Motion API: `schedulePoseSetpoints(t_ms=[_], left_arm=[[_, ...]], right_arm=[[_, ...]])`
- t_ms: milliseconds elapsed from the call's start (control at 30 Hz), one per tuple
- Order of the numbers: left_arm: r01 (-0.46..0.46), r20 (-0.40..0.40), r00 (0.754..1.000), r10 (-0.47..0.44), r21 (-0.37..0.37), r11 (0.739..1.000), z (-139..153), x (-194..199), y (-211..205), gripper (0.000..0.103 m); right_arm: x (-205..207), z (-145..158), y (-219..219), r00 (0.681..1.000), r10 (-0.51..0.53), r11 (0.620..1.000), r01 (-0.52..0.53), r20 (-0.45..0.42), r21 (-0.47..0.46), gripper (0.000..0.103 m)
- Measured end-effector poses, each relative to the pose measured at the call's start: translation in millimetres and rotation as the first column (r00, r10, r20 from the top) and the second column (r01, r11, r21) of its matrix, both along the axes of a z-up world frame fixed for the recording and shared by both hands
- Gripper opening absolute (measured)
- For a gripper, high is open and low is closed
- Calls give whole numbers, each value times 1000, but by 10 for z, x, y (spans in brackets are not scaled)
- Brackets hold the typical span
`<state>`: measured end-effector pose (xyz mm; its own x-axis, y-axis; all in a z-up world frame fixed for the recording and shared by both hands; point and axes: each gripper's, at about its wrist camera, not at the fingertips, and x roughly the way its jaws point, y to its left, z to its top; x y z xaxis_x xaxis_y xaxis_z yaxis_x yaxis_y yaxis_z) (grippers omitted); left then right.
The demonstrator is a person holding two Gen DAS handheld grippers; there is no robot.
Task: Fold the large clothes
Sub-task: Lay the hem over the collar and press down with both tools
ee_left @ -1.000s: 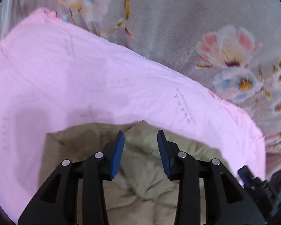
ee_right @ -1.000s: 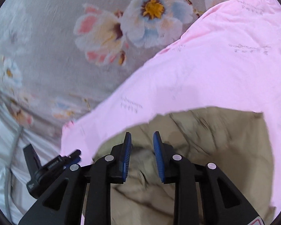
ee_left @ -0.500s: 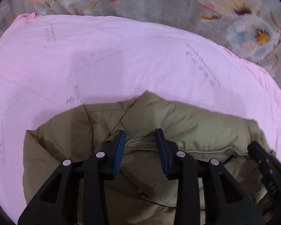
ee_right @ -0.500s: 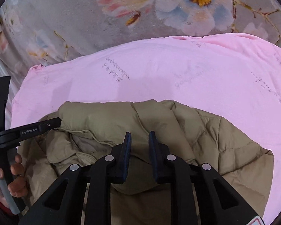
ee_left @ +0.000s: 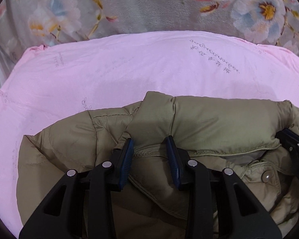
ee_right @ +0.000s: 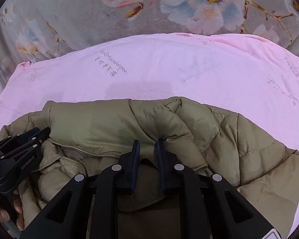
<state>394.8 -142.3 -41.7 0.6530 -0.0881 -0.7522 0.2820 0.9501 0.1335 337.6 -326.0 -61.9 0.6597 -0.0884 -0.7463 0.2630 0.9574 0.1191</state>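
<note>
Olive-khaki quilted fabric fills the lower half of both views: one puffer jacket [ee_left: 199,123], lying on one pink sheet [ee_left: 129,75] spread over one grey floral blanket [ee_left: 141,6]. You hold two tools. Your left hand-held gripper [ee_left: 150,145], at lower centre of the left view, has its blue pads set against a fold of the jacket's collar edge. Your right hand-held gripper [ee_right: 147,147], at lower centre of the right view, has just been closing; a ridge of jacket fabric sits pinched in its narrow gap. Only the left view shows one snap button [ee_left: 266,176] at lower right. Only the right view shows fingers [ee_right: 16,209] of your left hand at lower left, wrapped around the other tool's handle.
</note>
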Motion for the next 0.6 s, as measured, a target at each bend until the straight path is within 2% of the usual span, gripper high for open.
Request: schedulePoseSetpoints(t_ms=[233,433,533,600], left_arm=[[-2,26,1000,1,44,999,-49,-21,-43,32],[-1,33,999,-1,63,998,-77,-25,-74,32],[-2,33,999,0,59,998,-74,-25,-70,32],[0,25,1000,0,24,1000,-54,-17,-24,32]], right_arm=[[43,-23,77,1000,-4,999,4,-5,-48,13],[60,-31,84,1000,-3,999,2,-5,-53,13],[57,-35,59,1000,0,999,0,-1,-35,13],[43,-23,34,1000,2,1000,-2,3,-19,13]])
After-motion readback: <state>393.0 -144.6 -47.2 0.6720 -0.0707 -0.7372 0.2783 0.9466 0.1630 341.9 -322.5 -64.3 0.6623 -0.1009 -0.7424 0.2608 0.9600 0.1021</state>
